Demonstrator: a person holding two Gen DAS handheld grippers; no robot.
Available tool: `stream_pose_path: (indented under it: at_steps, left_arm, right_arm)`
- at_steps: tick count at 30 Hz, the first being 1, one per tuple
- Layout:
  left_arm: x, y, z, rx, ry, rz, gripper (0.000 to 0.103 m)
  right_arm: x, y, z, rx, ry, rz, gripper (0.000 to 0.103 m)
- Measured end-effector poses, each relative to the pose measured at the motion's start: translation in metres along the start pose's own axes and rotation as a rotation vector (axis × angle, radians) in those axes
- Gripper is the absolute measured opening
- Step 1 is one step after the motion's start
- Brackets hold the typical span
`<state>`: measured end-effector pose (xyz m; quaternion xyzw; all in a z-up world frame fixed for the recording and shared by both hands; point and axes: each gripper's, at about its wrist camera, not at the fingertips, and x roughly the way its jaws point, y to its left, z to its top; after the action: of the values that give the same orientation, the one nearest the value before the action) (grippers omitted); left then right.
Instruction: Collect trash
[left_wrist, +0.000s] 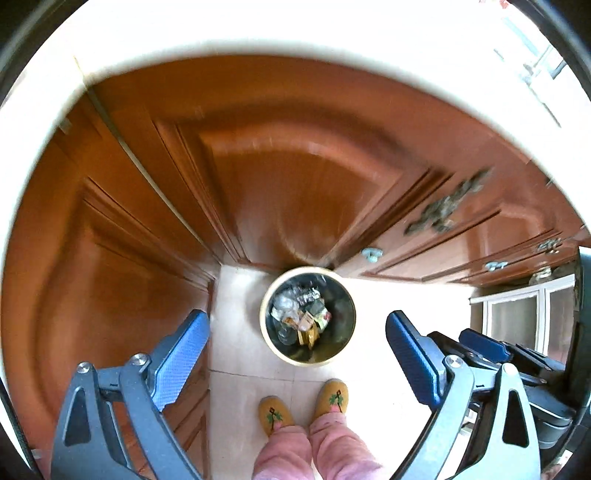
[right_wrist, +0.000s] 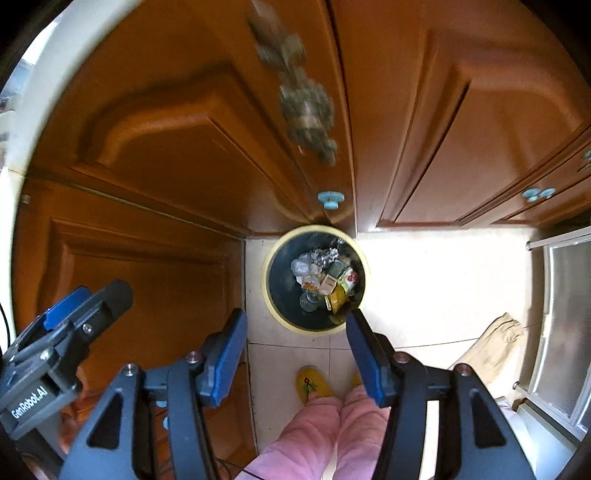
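A round bin (left_wrist: 341, 321) with a cream rim stands on the tiled floor, right against the wooden cabinet. Inside it lies mixed trash (left_wrist: 301, 317): clear plastic, wrappers and small packets. My left gripper (left_wrist: 295, 317) hangs high above it with its blue pads spread wide and nothing between them. My right gripper (left_wrist: 491, 347) shows beside it on the right. In the right wrist view the same bin (right_wrist: 280, 295) and trash (right_wrist: 325, 280) sit below my right gripper (right_wrist: 297, 317), which is open and empty. My left gripper (right_wrist: 74, 306) is at the left there.
Brown wooden cabinet doors (left_wrist: 295, 177) with pale blue knobs (right_wrist: 330, 199) rise behind the bin under a white countertop edge (left_wrist: 184, 37). A person's pink trouser legs (right_wrist: 325, 432) and yellow slippers (left_wrist: 334, 397) stand before the bin. A beige cloth (right_wrist: 495, 347) lies near a glass door (right_wrist: 565, 314).
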<state>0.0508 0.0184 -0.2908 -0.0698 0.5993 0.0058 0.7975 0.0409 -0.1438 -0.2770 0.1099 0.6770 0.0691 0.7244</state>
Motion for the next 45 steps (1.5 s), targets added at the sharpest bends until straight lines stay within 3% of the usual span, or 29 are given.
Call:
stream_pose_path:
  at_steps: [11, 22, 32, 45]
  left_arm:
    - [-0.142, 0.0, 0.041, 0.026, -0.202, 0.095, 0.095]
    - [-0.249, -0.005, 0.064, 0.023, -0.354, 0.142, 0.095]
    - [-0.3, 0.0, 0.068, -0.003, -0.45, 0.131, 0.095]
    - [-0.317, -0.003, 0.065, -0.018, -0.491, 0.123, 0.095]
  right_arm:
    - [-0.132, 0.033, 0.021, -0.035, -0.171, 0.034, 0.056]
    - [-0.243, 0.071, 0.039, -0.094, -0.375, 0.081, 0.06]
    - [-0.303, 0.106, 0.033, -0.167, -0.544, 0.087, 0.063]
    - [-0.317, 0.114, 0.027, -0.174, -0.602, 0.082, 0.063]
